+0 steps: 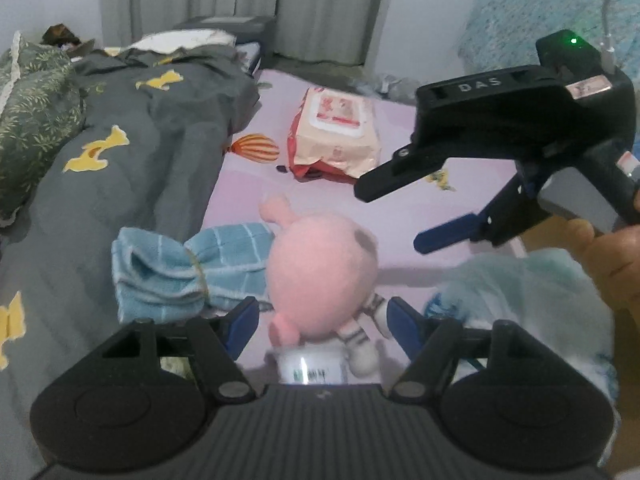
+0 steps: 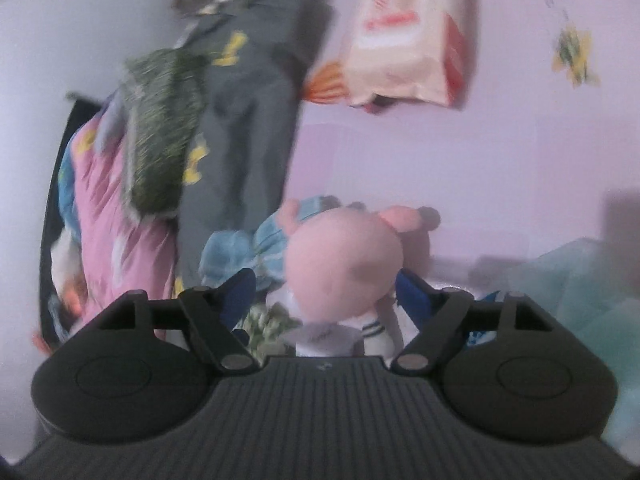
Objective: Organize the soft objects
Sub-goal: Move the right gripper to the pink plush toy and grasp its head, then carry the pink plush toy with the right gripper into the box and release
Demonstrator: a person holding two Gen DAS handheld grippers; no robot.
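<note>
Fingers of the left gripper (image 1: 320, 326) stood apart, angled down at the bed, with the pink plush toy (image 1: 320, 272) lying between their blue pads; whether either pad touched the toy could not be told, and they did not pinch it. From the left wrist view, the right gripper (image 1: 400, 216) hung in the air over the right part of the bed, its fingers (image 1: 384, 184) spread with nothing between them, pointing down and toward the toy, a person's hand (image 1: 612, 256) around its grip. Its own view was blurred, and the toy (image 2: 344, 264) sat between its spread fingers (image 2: 240, 292) there too, with no grip visible. On the lilac bed sheet (image 1: 400, 208) the toy lay near the near edge of the bed, head away from the left camera, its striped legs toward it. A blue checked towel (image 1: 180, 268) bunched in the middle touched the toy's left side. A pale teal fluffy cloth (image 1: 520, 296) lay just to the toy's right. A grey quilt (image 1: 152, 140) with yellow patches filled the bed's left side. A wet-wipe pack (image 1: 336, 132) lay farther toward the far edge, well apart from the toy. Bare sheet lay open between the toy and the pack and toward the bed's right side.
</note>
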